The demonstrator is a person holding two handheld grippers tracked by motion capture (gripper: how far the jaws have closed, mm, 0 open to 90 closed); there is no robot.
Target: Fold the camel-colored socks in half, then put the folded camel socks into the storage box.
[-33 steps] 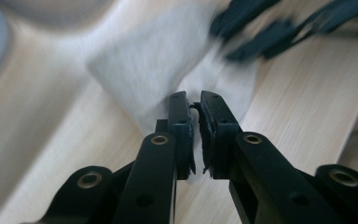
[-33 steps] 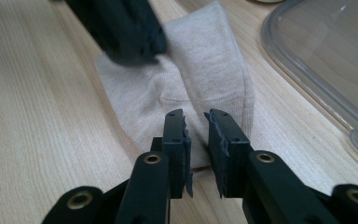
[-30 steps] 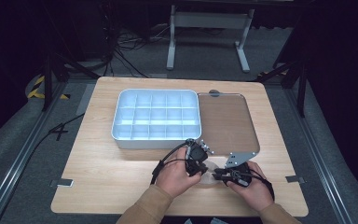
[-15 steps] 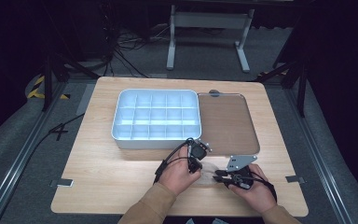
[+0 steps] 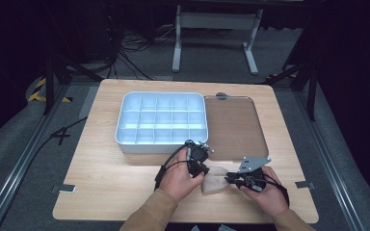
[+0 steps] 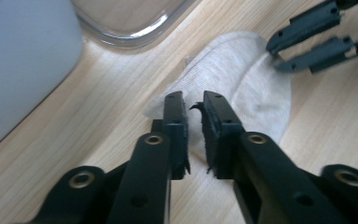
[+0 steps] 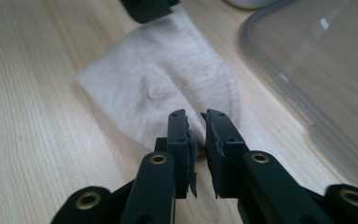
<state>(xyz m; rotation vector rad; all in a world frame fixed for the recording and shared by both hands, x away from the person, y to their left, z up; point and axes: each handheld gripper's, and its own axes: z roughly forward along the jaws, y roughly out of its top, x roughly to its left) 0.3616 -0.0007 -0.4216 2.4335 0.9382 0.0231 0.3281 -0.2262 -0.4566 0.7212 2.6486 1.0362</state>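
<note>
A small off-white cloth (image 5: 214,182) lies flat on the wooden table (image 5: 101,183) between the person's two hands. My left gripper (image 5: 204,169) reaches it from the left, and its jaws stand a narrow gap apart over the cloth's (image 6: 242,70) near corner. My right gripper (image 5: 229,179) comes in from the right, its jaws also slightly parted over the cloth's (image 7: 168,79) rounded edge. Neither pair pinches the fabric. The right gripper (image 6: 274,57) lies beyond the cloth in the left gripper view, and the left gripper (image 7: 149,8) is at the top of the right gripper view.
A pale blue organiser box (image 5: 120,137) with several empty compartments stands just behind the left hand. Its clear lid (image 5: 231,125) lies flat to the right of it, close to the cloth. The lid's rim (image 7: 279,74) runs beside the right gripper.
Both hands have shifted only slightly and stay at the cloth. The right hand has edged a little to the right, so more of the cloth shows between the grippers.
</note>
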